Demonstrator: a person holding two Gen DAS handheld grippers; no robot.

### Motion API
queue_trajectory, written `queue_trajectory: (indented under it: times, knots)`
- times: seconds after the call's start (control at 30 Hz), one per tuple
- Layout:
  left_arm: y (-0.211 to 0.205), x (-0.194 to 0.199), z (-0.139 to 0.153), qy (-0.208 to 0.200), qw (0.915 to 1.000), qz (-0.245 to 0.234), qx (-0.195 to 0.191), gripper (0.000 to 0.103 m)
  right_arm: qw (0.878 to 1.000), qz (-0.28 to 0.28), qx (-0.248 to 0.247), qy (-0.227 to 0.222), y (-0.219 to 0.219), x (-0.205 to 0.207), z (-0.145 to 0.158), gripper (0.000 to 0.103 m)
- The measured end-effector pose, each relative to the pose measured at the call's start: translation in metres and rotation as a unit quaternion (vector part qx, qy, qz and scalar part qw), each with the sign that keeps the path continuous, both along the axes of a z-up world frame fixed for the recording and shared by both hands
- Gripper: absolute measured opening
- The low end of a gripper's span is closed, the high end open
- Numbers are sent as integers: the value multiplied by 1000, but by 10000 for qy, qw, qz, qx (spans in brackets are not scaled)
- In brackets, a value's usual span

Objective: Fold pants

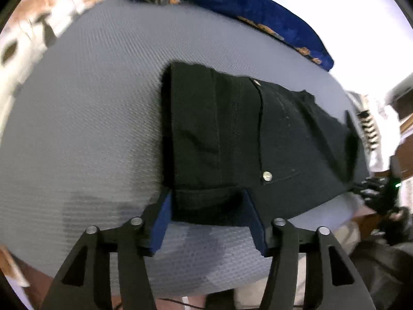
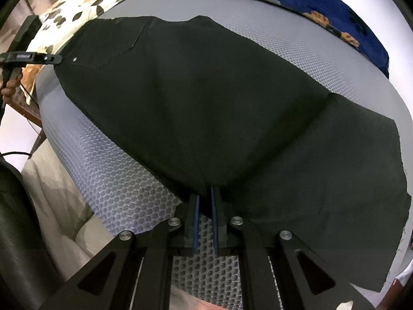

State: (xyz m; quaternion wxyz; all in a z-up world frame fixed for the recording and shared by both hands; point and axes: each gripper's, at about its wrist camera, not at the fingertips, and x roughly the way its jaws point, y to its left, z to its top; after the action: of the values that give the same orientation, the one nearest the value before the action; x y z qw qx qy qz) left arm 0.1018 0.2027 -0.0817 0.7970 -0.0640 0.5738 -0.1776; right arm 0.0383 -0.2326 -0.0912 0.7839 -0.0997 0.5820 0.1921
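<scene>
One gripper (image 2: 205, 206) clamps your black pants (image 2: 206, 103) while the other (image 1: 206, 214) gapes, so tugging could skew the fold.

Pants (image 2: 196, 98) were matt black cloth with shiny metal rivets (image 1: 267, 176); mattress (image 1: 85, 118) was grey, rough-textured woven fabric.

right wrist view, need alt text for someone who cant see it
The right gripper is shut on the near edge of black pants spread over a grey textured mattress. A blue floral blanket lies beyond.
</scene>
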Motion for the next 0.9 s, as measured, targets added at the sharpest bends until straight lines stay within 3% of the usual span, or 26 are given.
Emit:
queue_trajectory:
  times: [0.13,0.27,0.33,0.43,0.6,0.73,0.87,0.9]
  knots:
    - [7,-5,23,-475,9964,250,657,56,9996,-141,246,71,-7,5,0,8]
    - [-36,-20,58,-1348,9888,-405,506,56,9978,-364,519,170,-13,11,1,8]
    - [-71,-23,65,-1525,9837,-887,347,56,9973,-419,574,198,-13,9,2,8]
    - [-134,-25,65,-1467,9726,-1800,-73,56,9953,-574,726,279,-17,11,2,8]
    - [-241,-28,43,-1085,9448,-3040,-557,56,9922,-743,950,307,-21,11,9,8]
    - [-293,-42,21,-932,9270,-3599,-502,55,9911,-793,1030,286,-27,13,17,8]
    - [-325,-48,6,-884,9200,-3803,-333,54,9906,-799,1086,243,-28,15,20,8]
    - [-328,-52,4,-945,9182,-3841,-208,48,9905,-790,1099,231,-28,14,21,8]
